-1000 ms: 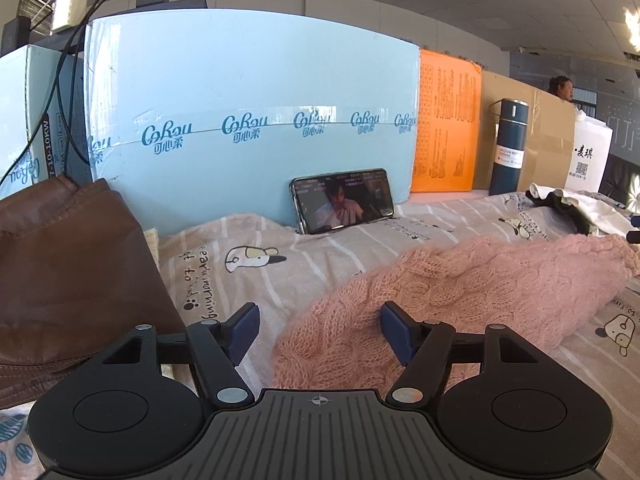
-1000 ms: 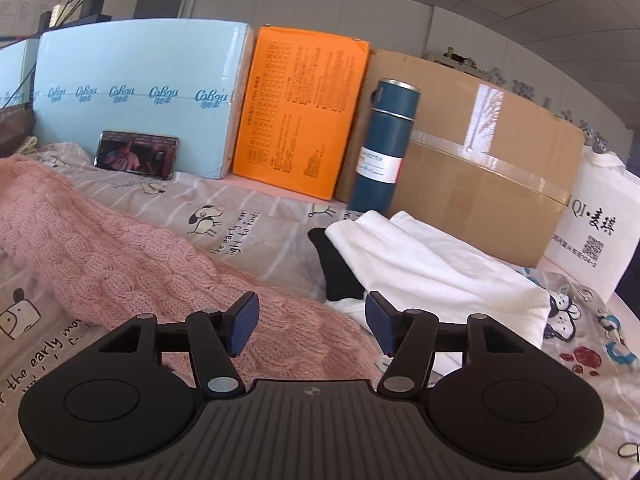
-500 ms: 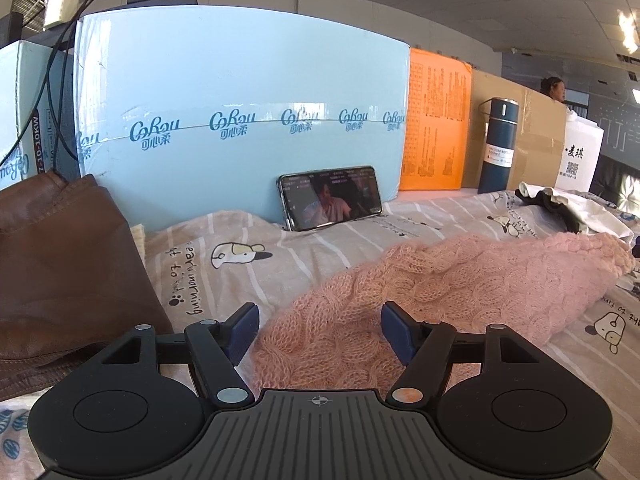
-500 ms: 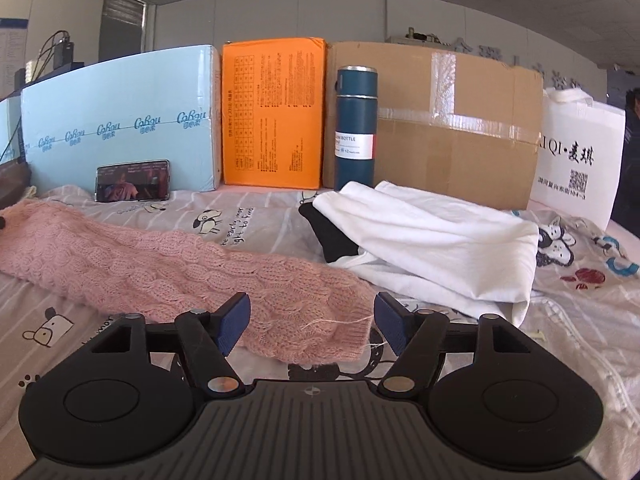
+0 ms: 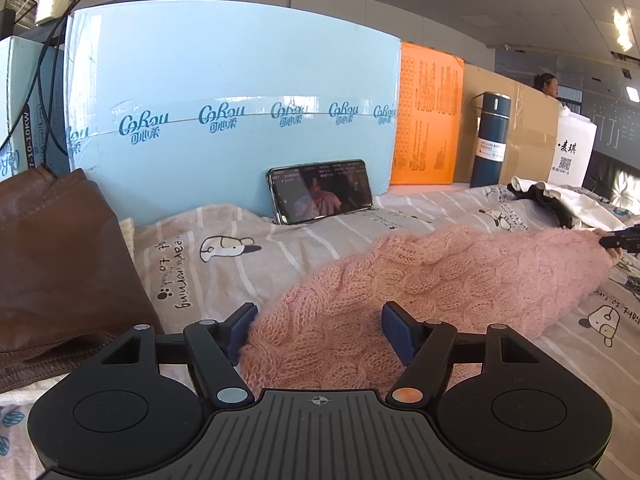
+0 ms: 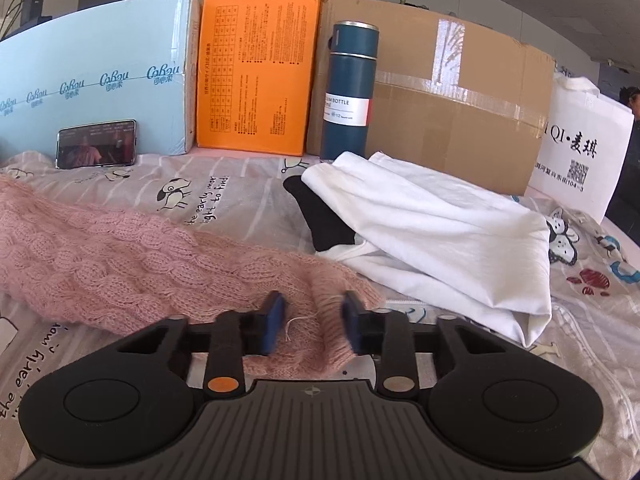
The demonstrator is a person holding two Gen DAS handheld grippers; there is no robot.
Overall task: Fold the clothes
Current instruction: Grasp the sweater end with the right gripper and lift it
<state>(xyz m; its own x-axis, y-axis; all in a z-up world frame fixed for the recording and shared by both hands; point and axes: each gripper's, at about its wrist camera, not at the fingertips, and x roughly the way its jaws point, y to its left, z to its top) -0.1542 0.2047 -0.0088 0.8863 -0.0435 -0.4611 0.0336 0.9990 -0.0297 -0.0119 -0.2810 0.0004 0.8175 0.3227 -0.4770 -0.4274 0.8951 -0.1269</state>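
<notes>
A pink cable-knit sweater [image 5: 440, 276] lies stretched across the printed bedsheet [image 5: 248, 264]. My left gripper [image 5: 318, 330] is open, its jaws wide on either side of one end of the knit. In the right wrist view the sweater [image 6: 120, 256] runs left, and my right gripper [image 6: 310, 322] has its jaws partly closed around the ribbed cuff end, with a gap still showing beside the fabric. The right gripper also shows at the far edge of the left wrist view [image 5: 624, 240].
A white garment [image 6: 432, 232] over a black one [image 6: 320, 216] lies right of the cuff. A brown leather item [image 5: 52, 264] lies at left. A phone [image 5: 320, 196], light blue box [image 5: 240, 112], orange box [image 6: 256, 72], blue bottle [image 6: 352, 92], cardboard box [image 6: 460, 112] and white bag [image 6: 580, 148] line the back.
My right gripper has moved forward onto the sweater's cuff end and its jaws have narrowed around it. My left gripper has stayed open over the other end.
</notes>
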